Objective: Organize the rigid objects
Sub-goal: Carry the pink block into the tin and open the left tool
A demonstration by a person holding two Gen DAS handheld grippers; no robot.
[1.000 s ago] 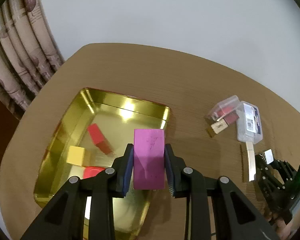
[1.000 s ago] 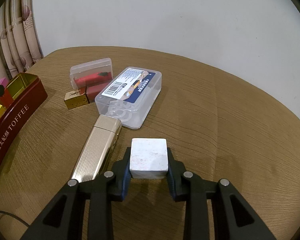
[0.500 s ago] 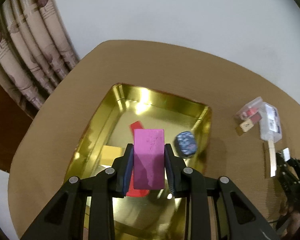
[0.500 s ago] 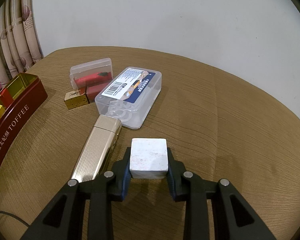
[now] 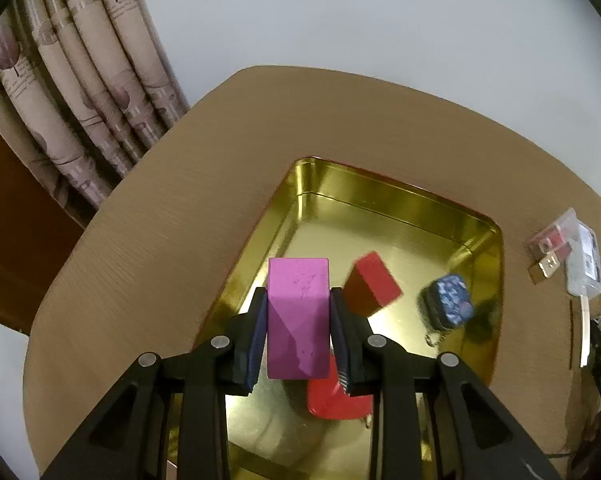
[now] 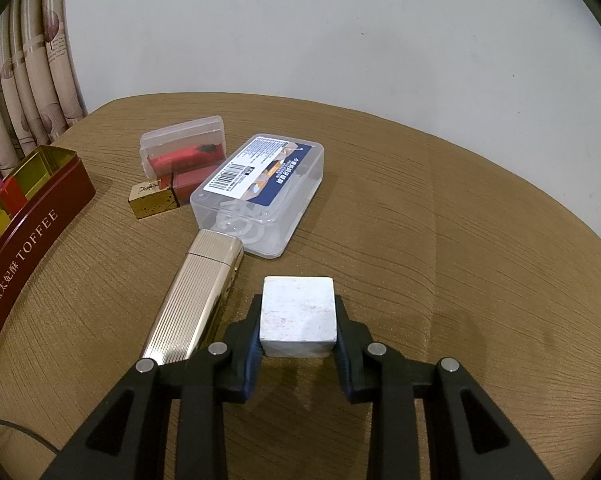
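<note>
While the left hand-held gripper [image 5: 298, 320] hangs over the gold tin [image 5: 384, 196], it's pinching a pink block [image 5: 296, 316] between both pads, block standing upright above the tin's near-left part. Just past it inside the tin there's a flat red piece [image 5: 328, 400] low down, a red block [image 5: 370, 284] tilted a bit further in, and a blue speckled die [image 5: 450, 300] off toward the right wall. Curtains [image 5: 68, 92] hang beyond the counter [image 5: 160, 240] on the left.

Over on the other side, the right hand-held gripper [image 6: 298, 322] is clamped on a white cube [image 6: 298, 316], sitting low over the counter. Right next to it on the left lies a ribbed gold case [image 6: 198, 300], its far end touching a clear box [image 6: 260, 192] with a barcode label. Beyond that, a small gold block [image 6: 150, 198] sits beside a little clear case [image 6: 182, 150] with red stuff inside. The tin's red TOFFEE side is at the far left.
</note>
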